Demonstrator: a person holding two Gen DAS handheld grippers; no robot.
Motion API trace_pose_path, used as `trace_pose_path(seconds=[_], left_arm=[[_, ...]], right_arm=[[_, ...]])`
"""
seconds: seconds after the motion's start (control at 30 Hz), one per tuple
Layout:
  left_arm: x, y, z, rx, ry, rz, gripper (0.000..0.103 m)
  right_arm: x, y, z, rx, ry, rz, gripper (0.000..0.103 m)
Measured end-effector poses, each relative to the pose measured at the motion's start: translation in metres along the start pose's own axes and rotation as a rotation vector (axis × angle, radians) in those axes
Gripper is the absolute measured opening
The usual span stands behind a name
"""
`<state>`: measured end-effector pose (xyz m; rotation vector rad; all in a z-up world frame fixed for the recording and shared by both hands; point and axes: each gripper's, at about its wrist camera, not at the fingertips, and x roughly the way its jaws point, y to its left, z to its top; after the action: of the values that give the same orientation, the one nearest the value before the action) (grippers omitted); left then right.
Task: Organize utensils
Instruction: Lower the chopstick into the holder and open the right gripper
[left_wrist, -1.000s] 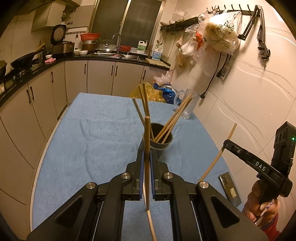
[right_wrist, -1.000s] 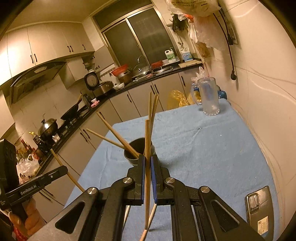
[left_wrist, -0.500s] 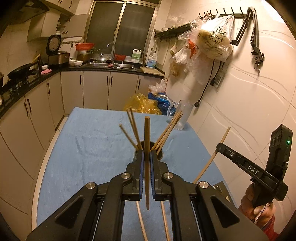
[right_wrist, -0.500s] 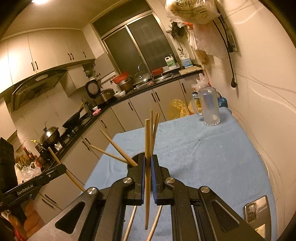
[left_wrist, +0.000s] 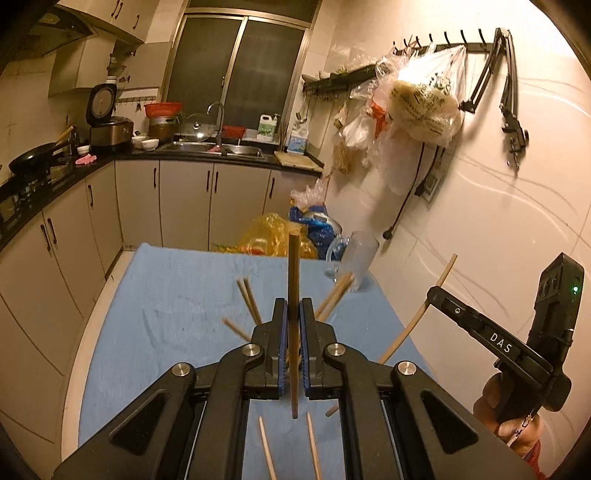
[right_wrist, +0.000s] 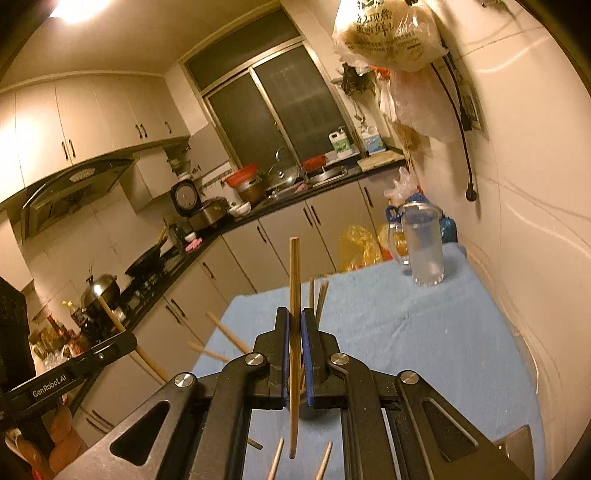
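Now Both Grippers Hold a Chopstick Upright

Left gripper (left_wrist: 291, 325) is clamped tight on one chopstick (left_wrist: 293, 280), standing vertical above the blue table cloth (left_wrist: 177, 295). Right gripper (right_wrist: 294, 328) pinches its own chopstick (right_wrist: 294, 280) likewise. More chopsticks (left_wrist: 249, 301) fan out just beyond; a glass mug (right_wrist: 423, 251) stands farther back.

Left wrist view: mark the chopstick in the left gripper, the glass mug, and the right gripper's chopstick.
left chopstick (left_wrist: 294, 295), left wrist view, shaft above the fingers.
glass mug (left_wrist: 360, 258), left wrist view, side wall.
right chopstick (left_wrist: 417, 321), left wrist view, shaft below the right gripper.
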<state>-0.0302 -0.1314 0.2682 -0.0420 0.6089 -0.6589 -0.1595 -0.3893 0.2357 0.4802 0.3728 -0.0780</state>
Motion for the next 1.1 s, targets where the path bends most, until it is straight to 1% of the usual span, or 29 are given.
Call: trace_pose_path(seconds=[0.27,0.47,0.6,0.87,1.1], left_arm=[[0.019,0.004,0.035,-0.023,-0.046,0.023,0.006],[0.039,0.015,0.037,-0.051,-0.038,0.028,0.006],[0.052,0.023,0.030,-0.066,-0.014,0.019,0.006],[0.070,0.031,0.012,-0.079,0.004,0.017,0.006],[0.079,0.038,0.001,-0.098,0.042,0.017,0.006]], right_arm=[[0.023,0.008,0.027,0.015,-0.053,-0.016,0.007],[0.045,0.012,0.036,0.003,-0.081,-0.047,0.007],[0.065,0.010,0.033,0.001,-0.057,-0.065,0.007],[0.095,0.008,0.012,-0.012,0.009,-0.084,0.007],[0.110,0.004,-0.004,-0.012,0.085,-0.075,0.008]])
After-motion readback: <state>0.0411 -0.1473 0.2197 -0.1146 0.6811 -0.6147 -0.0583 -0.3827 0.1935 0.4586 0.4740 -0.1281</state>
